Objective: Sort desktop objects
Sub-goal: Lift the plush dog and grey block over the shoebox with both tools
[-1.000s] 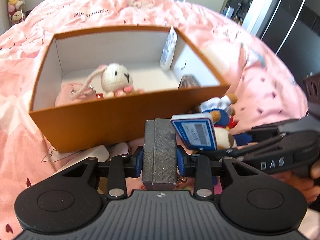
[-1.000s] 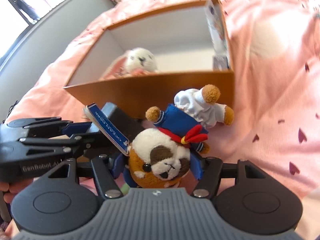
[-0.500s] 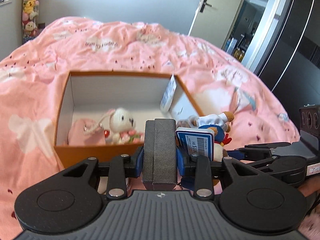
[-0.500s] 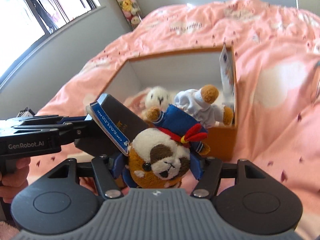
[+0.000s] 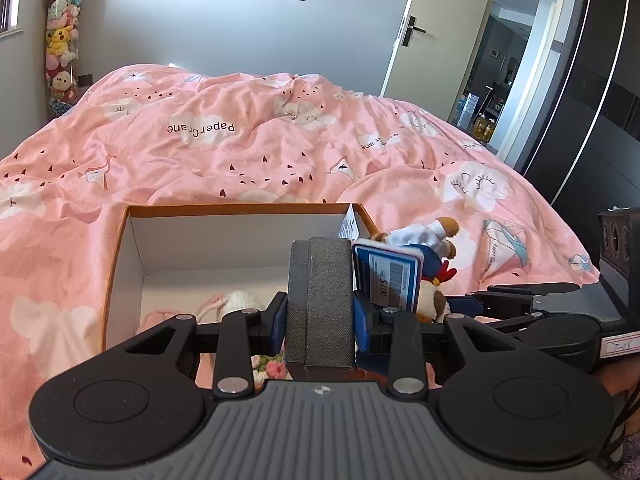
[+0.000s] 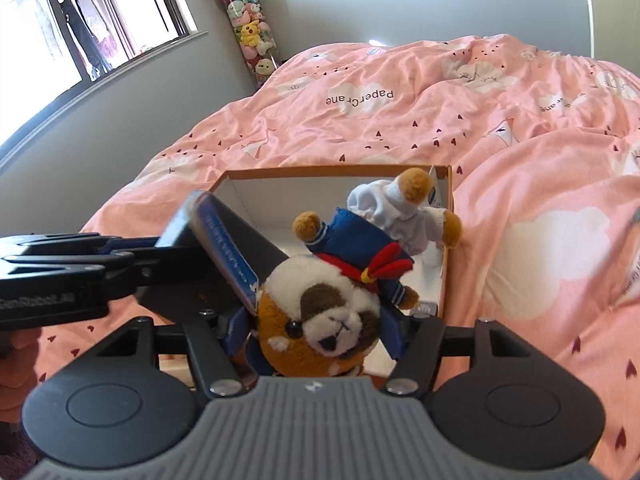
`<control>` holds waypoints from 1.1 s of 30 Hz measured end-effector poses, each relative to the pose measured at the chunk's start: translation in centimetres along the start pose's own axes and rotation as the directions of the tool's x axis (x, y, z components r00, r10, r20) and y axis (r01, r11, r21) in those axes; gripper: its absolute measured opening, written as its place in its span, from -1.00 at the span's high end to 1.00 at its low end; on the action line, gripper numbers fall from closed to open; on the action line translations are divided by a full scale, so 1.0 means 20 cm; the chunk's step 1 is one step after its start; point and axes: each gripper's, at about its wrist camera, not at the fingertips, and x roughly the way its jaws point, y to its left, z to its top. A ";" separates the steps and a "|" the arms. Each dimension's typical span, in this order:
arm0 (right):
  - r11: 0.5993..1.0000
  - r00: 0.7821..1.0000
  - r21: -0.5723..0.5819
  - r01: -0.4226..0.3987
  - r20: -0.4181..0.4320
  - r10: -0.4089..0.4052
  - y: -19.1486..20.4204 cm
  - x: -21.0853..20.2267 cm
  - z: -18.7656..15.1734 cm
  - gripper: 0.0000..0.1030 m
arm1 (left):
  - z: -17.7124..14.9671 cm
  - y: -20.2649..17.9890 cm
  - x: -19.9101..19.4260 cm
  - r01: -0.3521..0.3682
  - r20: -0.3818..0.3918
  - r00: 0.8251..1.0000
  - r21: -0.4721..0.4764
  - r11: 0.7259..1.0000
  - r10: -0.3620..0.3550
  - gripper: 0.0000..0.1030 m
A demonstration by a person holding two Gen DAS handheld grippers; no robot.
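- Pink duvet [image 5: 248, 152] fills mid-frame.
- Orange box [image 5: 120, 264] sits lower centre, a white plush [image 5: 240, 302] inside.
- Left gripper [image 5: 320, 312] clamps a grey case [image 5: 320, 300], blocking the box interior.
- Right gripper [image 6: 316, 336] clamps a sailor dog plush [image 6: 320, 320], lower centre.

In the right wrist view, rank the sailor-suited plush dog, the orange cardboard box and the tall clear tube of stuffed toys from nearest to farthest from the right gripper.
1. Sailor-suited plush dog, clamped in the right gripper.
2. Orange cardboard box, just beyond, on the pink duvet.
3. Tall clear tube of stuffed toys, against the far wall.
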 end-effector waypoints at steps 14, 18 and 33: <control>0.994 0.994 0.001 0.109 -0.005 -0.109 -0.24 0.11 0.17 -0.27 | 0.05 0.04 0.34 -0.006 -0.103 0.995 -0.052 0.999 0.000 0.26; 0.994 0.995 0.043 0.102 0.002 -0.102 -0.27 0.13 0.17 -0.27 | 0.01 0.04 0.46 0.008 -0.155 0.988 -0.101 0.995 -0.024 0.26; 0.990 0.995 0.117 0.074 0.058 -0.081 -0.22 0.22 0.14 -0.27 | -0.14 -0.04 0.65 -0.003 -0.282 0.958 -0.194 0.981 -0.053 0.26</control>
